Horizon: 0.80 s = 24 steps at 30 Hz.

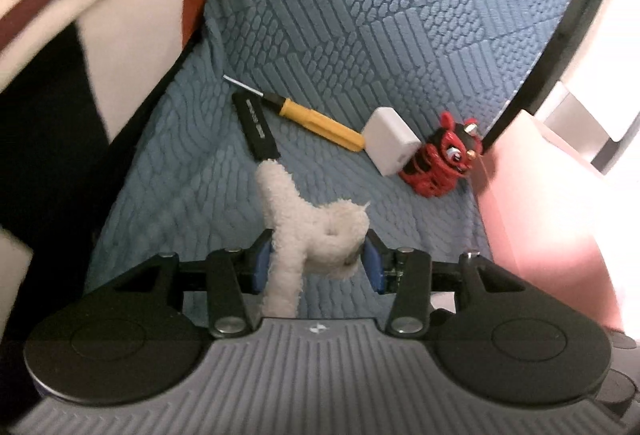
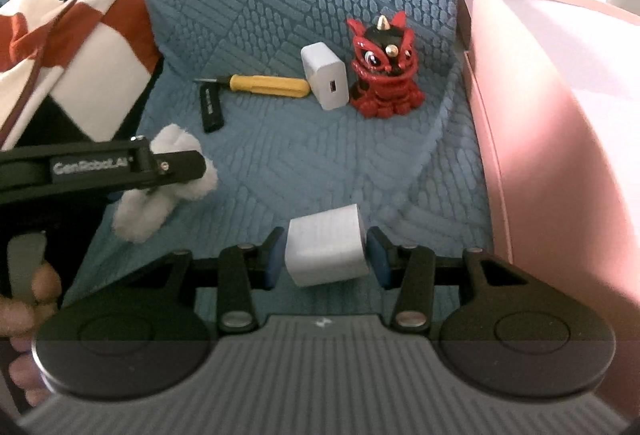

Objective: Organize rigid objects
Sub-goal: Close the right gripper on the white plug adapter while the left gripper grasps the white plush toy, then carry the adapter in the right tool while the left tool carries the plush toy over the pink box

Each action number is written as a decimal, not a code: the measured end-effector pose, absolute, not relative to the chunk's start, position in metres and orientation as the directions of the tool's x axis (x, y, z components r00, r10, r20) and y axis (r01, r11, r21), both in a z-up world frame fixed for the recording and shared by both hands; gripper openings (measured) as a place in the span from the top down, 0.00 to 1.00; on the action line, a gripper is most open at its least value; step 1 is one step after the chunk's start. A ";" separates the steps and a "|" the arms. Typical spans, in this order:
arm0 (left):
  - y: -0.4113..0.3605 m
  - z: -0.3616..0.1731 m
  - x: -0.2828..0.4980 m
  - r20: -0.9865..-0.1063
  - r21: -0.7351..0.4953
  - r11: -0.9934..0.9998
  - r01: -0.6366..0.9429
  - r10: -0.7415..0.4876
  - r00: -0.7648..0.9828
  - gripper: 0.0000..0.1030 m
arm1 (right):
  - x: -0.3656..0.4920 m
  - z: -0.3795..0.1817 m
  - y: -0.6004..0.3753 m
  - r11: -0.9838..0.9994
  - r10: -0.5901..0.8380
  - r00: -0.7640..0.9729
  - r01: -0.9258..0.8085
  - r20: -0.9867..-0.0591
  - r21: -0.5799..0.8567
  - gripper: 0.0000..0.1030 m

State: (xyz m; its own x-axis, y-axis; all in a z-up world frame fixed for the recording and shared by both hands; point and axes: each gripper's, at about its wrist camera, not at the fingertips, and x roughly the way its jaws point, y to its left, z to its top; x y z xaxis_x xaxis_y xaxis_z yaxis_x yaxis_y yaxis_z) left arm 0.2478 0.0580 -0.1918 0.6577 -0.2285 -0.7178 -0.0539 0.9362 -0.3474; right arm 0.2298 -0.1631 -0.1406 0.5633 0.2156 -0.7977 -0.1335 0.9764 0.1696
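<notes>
My left gripper [image 1: 316, 259] is shut on a white plush toy [image 1: 308, 231], held above the blue textured cover [image 1: 360, 15]; the toy also shows in the right wrist view [image 2: 160, 171]. My right gripper [image 2: 326, 255] is shut on a white block [image 2: 326, 249]. Further off on the cover lie a black USB stick [image 2: 211, 105], a yellow screwdriver [image 2: 264, 85], a white charger [image 2: 325, 77] and a red lion figurine [image 2: 382, 71]. These also show in the left wrist view: stick [image 1: 256, 127], screwdriver [image 1: 316, 121], charger [image 1: 390, 141], figurine [image 1: 440, 163].
A pink box [image 2: 560, 135] stands along the right side, close to the figurine. A red, white and black checkered cloth [image 2: 72, 47] is heaped at the left. A hand [image 2: 24, 315] holds the left gripper's handle at the lower left.
</notes>
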 end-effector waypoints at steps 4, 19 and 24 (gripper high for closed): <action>0.054 -0.184 0.221 -0.718 -0.369 0.927 -0.067 -0.238 0.653 0.50 | 0.213 -0.130 -0.165 0.975 0.222 0.570 -0.129 -0.791 0.181 0.54; 0.048 -0.118 0.158 -0.691 -0.452 0.886 -0.105 -0.274 0.669 0.50 | 0.174 -0.062 -0.179 0.977 0.213 0.581 -0.122 -0.785 0.175 0.54; 0.043 -0.087 0.143 -0.682 -0.444 0.892 -0.089 -0.272 0.679 0.50 | 0.165 -0.036 -0.188 0.977 0.215 0.577 -0.132 -0.788 0.170 0.54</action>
State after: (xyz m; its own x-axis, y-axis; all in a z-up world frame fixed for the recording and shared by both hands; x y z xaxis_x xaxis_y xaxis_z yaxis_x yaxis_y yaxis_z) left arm 0.1434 0.0431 -0.0871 0.6792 -0.2717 -0.6818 -0.0887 0.8917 -0.4438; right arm 0.1648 -0.1876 -0.0357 0.5767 0.2150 -0.7882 -0.1317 0.9766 0.1700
